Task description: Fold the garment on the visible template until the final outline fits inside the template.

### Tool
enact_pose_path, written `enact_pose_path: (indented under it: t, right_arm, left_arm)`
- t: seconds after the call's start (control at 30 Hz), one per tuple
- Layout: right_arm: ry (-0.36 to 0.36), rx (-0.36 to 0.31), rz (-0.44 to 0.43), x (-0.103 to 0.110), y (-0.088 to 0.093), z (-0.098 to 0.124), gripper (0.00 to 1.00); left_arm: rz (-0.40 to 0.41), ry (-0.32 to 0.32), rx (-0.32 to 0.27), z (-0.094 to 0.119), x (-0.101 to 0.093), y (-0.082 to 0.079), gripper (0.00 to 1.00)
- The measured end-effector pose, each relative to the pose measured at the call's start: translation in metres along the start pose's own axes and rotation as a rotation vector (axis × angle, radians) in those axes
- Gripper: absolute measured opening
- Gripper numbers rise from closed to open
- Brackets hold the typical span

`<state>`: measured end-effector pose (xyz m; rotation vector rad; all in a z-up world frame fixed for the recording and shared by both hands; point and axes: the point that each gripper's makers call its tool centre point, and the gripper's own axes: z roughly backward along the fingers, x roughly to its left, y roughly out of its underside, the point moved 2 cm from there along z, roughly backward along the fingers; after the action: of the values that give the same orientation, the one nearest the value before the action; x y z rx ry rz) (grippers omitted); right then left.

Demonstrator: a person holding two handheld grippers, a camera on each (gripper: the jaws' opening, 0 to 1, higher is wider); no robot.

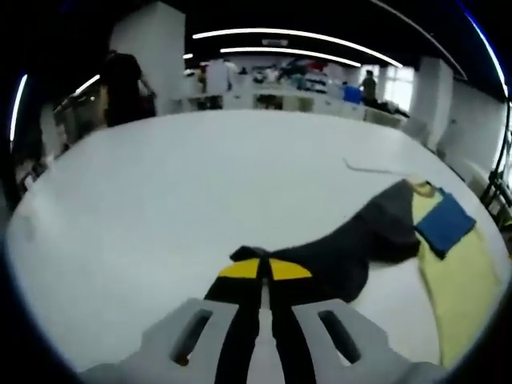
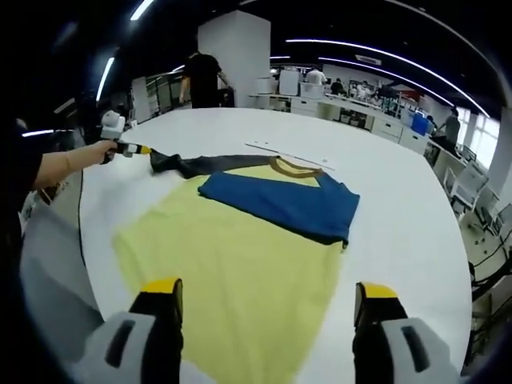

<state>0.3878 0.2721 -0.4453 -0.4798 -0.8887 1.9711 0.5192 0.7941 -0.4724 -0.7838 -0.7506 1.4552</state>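
Open-plan room, ceiling strip lights, desks and people behind white worktop [image 2: 400,200]. Garment [image 2: 240,264] lay flat on worktop, mostly yellow, blue sleeve [image 2: 280,204] folded across upper body, tan collar [image 2: 296,166] at far end. Dark grey sleeve [image 1: 352,240] stretched out from garment. Left gripper [image 1: 264,270] pressed together, pinching dark grey sleeve tip. Right gripper [image 2: 268,300] spread wide, hovering over garment's near yellow part. Person's hand [image 2: 94,152] held left gripper.
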Motion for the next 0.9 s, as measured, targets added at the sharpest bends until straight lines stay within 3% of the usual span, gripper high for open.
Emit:
enact_pose_path:
  t: [0.33,0.7,0.77,0.9]
  right_arm:
    - [-0.029,-0.005,-0.004,0.009,-0.002,0.004,0.96]
    - [-0.023,-0.006,-0.013,0.009,-0.002,0.002,0.96]
    - [-0.023,-0.007,-0.013,0.009,-0.003,0.003,0.96]
    - [-0.022,-0.012,-0.014,0.009,-0.004,0.003,0.97]
  left_arm:
    - [-0.037,-0.088,0.033,-0.022,0.018,-0.006,0.00]
    - [-0.071,-0.096,0.060,-0.035,0.020,-0.006,0.01]
    - [-0.061,-0.102,0.063,-0.033,0.021,-0.006,0.05]
    - [-0.030,-0.103,0.076,-0.027,0.021,-0.003,0.24]
